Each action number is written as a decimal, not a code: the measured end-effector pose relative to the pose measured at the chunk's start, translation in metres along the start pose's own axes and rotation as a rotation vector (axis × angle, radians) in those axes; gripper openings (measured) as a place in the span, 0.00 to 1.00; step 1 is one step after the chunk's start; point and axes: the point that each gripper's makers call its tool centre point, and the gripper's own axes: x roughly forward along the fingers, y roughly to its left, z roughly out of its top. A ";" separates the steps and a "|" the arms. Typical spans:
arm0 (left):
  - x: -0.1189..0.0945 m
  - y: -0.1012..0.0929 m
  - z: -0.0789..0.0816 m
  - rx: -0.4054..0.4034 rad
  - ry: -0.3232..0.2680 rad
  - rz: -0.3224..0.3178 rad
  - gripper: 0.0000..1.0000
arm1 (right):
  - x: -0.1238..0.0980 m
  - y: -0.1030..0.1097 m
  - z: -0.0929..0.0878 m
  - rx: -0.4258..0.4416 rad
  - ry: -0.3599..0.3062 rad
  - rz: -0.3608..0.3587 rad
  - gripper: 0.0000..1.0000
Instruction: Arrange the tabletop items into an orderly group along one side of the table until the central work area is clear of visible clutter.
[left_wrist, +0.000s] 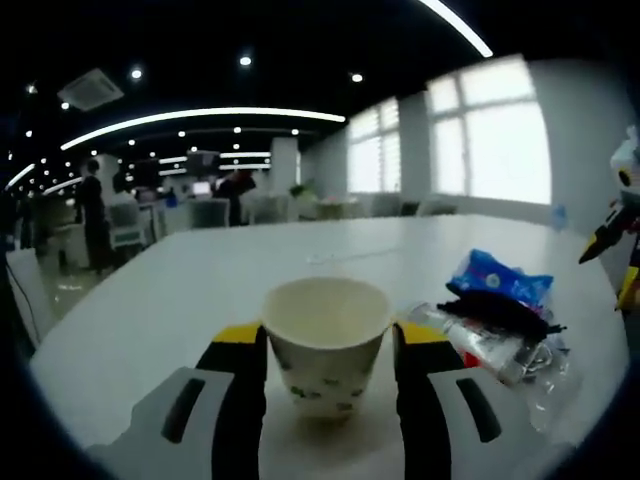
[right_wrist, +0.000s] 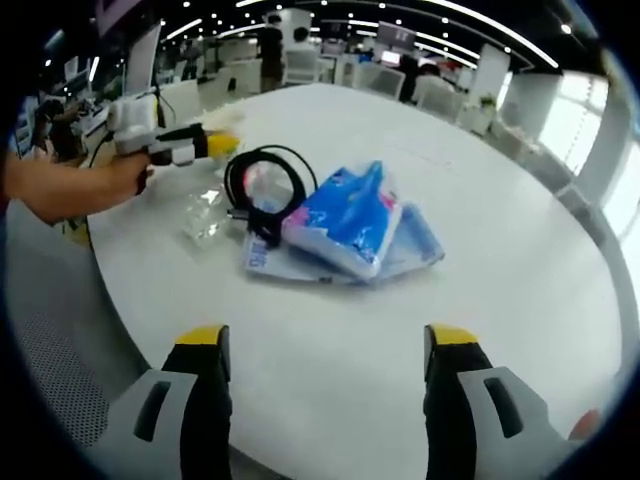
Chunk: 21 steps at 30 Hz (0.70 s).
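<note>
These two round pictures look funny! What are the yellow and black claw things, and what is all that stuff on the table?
The claws are grippers, tools a person holds, one in each hand. A small camera rides on each, so each picture looks out along its own two jaws.

In the left gripper view, the left gripper has a paper cup standing between its jaws. They sit right beside the cup, but I cannot tell whether they squeeze it.

In the right gripper view, the right gripper is open and holds nothing. Ahead on the white table lie a blue packet, a black cable and some clear plastic wrap. The person's hand holds the other gripper there.
</note>
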 end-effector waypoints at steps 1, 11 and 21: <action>0.000 0.001 0.000 0.002 0.001 0.001 0.49 | 0.000 0.000 0.000 0.001 0.000 0.000 0.78; -0.007 0.002 0.012 -0.003 -0.019 0.004 0.53 | -0.001 -0.001 0.001 -0.003 -0.005 -0.003 0.78; -0.023 0.007 0.036 0.004 -0.061 0.015 0.53 | -0.003 -0.003 0.003 -0.003 -0.015 -0.011 0.78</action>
